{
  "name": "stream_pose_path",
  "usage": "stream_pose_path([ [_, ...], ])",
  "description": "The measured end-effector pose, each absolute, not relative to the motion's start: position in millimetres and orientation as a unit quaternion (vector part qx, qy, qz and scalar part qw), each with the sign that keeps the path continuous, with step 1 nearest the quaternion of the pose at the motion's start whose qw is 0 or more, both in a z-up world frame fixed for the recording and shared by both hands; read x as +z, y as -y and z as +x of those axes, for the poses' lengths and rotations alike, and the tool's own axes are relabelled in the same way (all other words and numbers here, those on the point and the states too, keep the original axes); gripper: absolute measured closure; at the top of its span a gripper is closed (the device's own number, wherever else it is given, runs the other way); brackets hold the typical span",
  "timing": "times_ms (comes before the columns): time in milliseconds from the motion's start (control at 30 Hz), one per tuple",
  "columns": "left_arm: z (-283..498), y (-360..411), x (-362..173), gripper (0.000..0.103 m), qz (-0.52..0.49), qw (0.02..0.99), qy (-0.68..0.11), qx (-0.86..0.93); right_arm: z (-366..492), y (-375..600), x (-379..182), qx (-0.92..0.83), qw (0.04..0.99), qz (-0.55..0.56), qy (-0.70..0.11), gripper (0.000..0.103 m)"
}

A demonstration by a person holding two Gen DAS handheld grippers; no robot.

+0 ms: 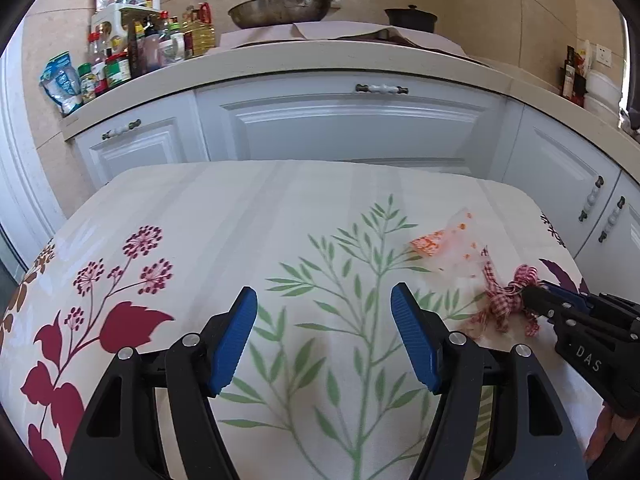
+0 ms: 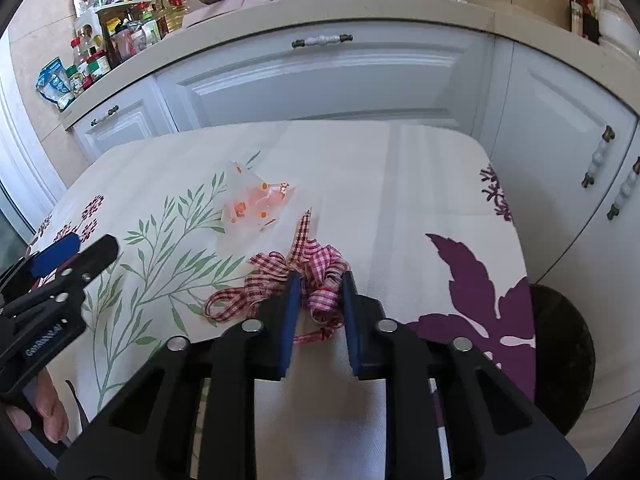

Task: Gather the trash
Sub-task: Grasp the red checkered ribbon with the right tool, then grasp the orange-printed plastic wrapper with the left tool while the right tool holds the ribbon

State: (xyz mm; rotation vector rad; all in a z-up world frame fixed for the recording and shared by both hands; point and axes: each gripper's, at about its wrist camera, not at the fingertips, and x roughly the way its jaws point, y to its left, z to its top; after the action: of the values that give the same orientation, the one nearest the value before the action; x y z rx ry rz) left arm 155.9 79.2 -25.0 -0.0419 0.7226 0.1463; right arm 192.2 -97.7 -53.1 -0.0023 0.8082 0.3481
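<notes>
A red-and-white checked ribbon point(image 2: 276, 264) lies bunched on the floral tablecloth point(image 2: 400, 184). My right gripper point(image 2: 321, 276) is shut on the ribbon, with its blue pads pressing the loops from both sides. The left wrist view shows the same ribbon point(image 1: 504, 300) at the right gripper's tip point(image 1: 530, 292). Just beyond the ribbon lies a clear plastic wrapper with orange print point(image 2: 256, 200), point(image 1: 452, 248). My left gripper point(image 1: 324, 290) stands open above the green leaf pattern to the left of both, with nothing between its fingers.
White cabinets point(image 1: 360, 128) stand close behind the table's far edge. On the counter above are several bottles and jars point(image 1: 120, 52) and a pan point(image 1: 280, 8). A dark round object point(image 2: 560, 360) sits on the floor at the table's right. A hand point(image 2: 48, 408) holds the left gripper.
</notes>
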Motion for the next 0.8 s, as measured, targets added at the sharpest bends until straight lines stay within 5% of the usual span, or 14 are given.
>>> stream_pose_path([
  [800,201,-4,-24,0.032,0.031,0.933,-0.358,0.029,208,160,-26,0.134,0.93,0.032,-0.339,0.09],
])
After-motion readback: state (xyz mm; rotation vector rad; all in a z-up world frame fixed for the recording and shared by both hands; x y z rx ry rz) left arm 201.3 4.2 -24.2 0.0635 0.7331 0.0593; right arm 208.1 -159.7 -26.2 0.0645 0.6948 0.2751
